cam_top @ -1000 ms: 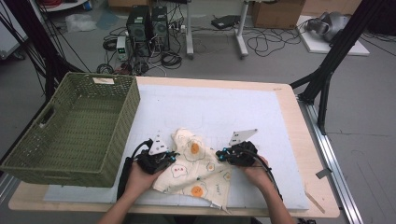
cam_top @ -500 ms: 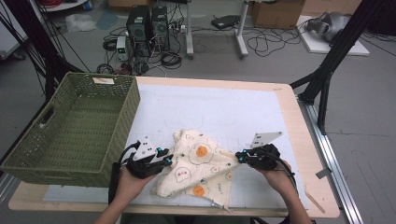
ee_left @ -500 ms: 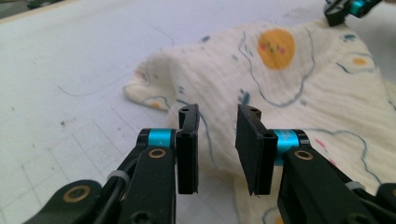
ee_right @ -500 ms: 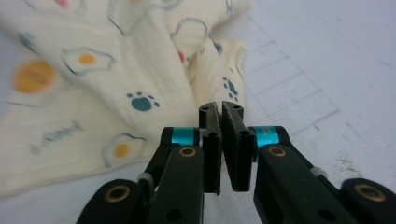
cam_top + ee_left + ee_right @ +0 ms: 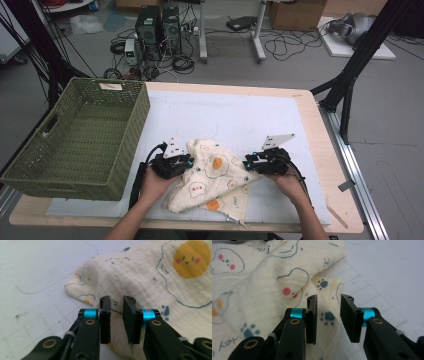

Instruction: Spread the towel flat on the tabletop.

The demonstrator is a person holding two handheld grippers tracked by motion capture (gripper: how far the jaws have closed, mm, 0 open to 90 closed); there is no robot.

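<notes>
**Egg cloth lies loose between two grippers**

The cream cloth (image 5: 212,180) lies crumpled on the tabletop (image 5: 240,115), its near corner hanging at the edge. The left gripper (image 5: 186,162) and right gripper (image 5: 248,164) sit at its sides. Both have just been opening; cloth lies between the fingers (image 5: 105,315), unpinched. The green basket (image 5: 75,140) sits left.

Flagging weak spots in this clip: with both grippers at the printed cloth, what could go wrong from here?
1. The left gripper and right gripper have just been opening; cloth lies between the jaws with a gap, so a closing bite may catch only a thin fold.
2. The cloth lies bunched and doubled, so a pull could drag several layers.
3. Its lower corner is near the table edge and might slide off.
</notes>
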